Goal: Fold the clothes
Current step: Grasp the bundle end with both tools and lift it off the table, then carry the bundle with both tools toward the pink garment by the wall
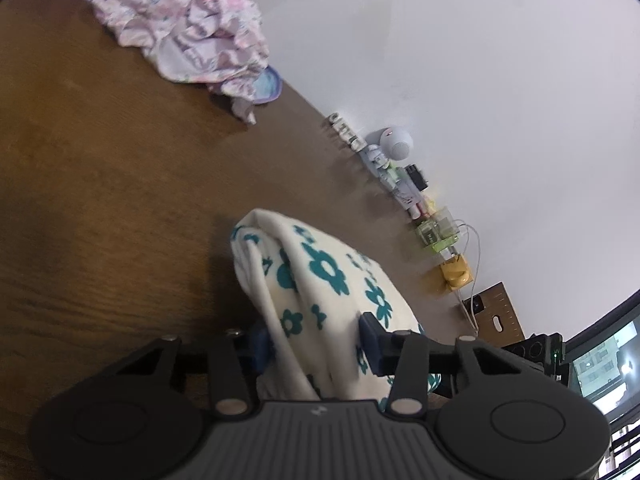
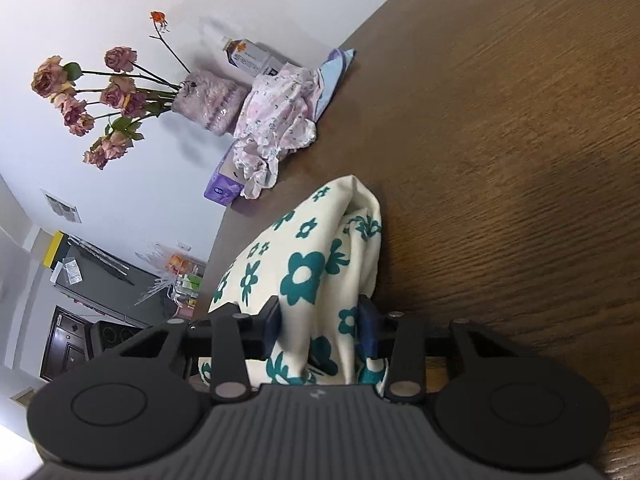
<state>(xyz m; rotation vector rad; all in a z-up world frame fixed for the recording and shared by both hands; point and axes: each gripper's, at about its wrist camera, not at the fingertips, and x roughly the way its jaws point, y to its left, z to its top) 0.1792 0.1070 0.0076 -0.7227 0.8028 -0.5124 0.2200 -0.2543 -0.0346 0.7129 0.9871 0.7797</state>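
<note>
Left gripper (image 1: 318, 344) nearest the lens, pads clamped on a bunched fold of the flowered cloth (image 1: 320, 280). Right gripper (image 2: 320, 330) likewise pinched on the same cloth (image 2: 312, 264), at another gathered part of it.

Counter (image 1: 100, 200): broad brown wood-grain top, wall at its far edge. The cream cloth with teal flowers is humped on it, rising from the surface into both grips.

Pink heap of clothes (image 1: 192, 32) lies crumpled well apart, at the far edge, not yet folded.

Small clutter (image 1: 404, 184) lined along the wall; a vase of roses (image 2: 208, 100) beside the pink heap.

Handling, as I judge it: light, soft, limp fabric. It will sag and drape, no stiffness to help. Not fragile. Thick bunches may slide between the pads; better hold at corners or a hem, single layer, so it spreads flat.
</note>
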